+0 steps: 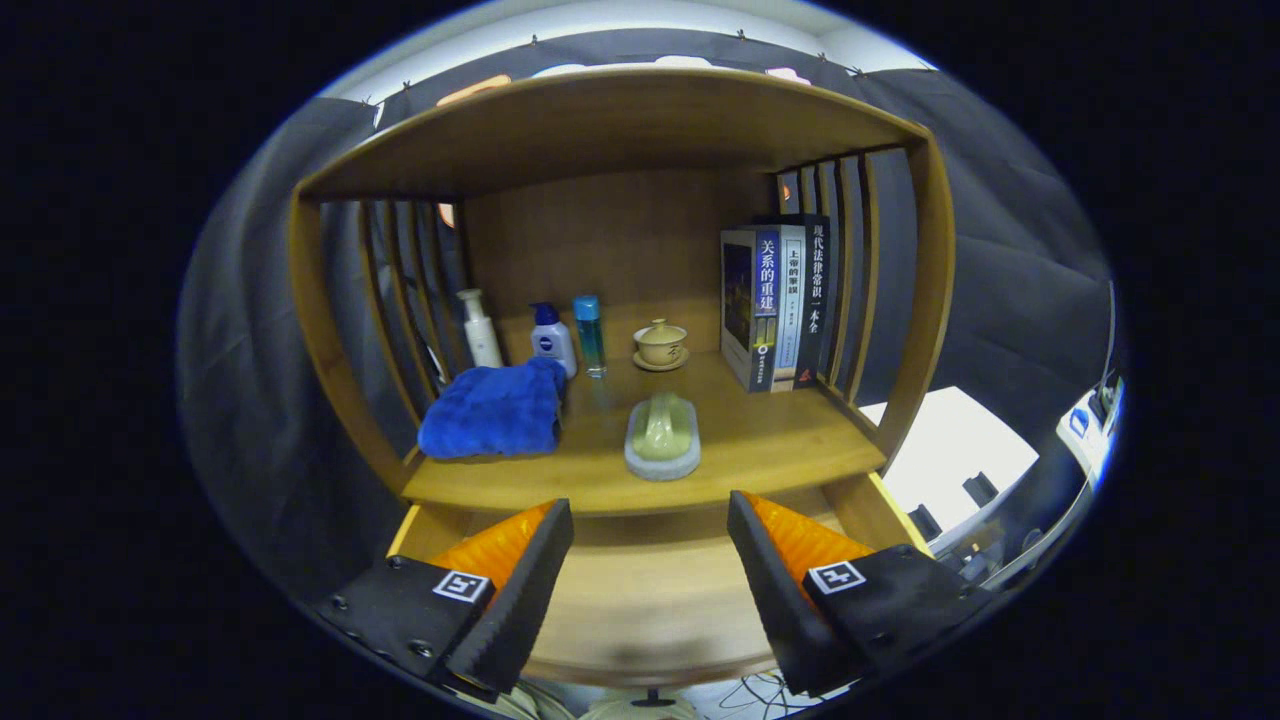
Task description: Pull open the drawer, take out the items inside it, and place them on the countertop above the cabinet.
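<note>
tongs spread empty, soap dish on countertop

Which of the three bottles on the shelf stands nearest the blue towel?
The white bottle with the blue cap, just behind the towel; the open fingers hold nothing.

Blue towel, pale green soap dish, brown wooden countertop.

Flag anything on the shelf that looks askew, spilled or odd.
Nothing stands out. The bottles, lidded cup and books stand upright at the back. The blue towel lies folded at one side, and the soap dish sits flat near the front edge. No spill shows. The tongs are open, holding nothing.
</note>
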Demonstrator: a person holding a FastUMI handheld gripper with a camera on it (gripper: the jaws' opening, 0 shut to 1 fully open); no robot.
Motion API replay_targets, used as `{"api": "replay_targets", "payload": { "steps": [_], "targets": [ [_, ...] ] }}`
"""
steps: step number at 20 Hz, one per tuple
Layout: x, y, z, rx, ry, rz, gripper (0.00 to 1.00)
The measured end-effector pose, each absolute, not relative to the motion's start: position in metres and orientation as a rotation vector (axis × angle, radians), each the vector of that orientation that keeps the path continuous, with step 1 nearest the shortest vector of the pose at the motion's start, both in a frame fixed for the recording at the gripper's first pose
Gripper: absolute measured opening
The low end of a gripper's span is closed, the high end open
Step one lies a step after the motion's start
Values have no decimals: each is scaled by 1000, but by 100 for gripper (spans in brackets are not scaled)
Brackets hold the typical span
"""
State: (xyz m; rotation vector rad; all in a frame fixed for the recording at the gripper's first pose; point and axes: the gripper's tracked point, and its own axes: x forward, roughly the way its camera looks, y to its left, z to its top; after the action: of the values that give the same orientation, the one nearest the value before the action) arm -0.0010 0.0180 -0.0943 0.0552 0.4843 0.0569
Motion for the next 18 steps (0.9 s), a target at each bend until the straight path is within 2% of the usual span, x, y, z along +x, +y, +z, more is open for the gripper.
{"api": "replay_targets", "payload": {
  "steps": [8, 18],
  "targets": [
    [-73, 21, -120, 45, 436, 59, 99],
    [-124, -1, -168, 29, 417, 29, 99]
  ]
}}
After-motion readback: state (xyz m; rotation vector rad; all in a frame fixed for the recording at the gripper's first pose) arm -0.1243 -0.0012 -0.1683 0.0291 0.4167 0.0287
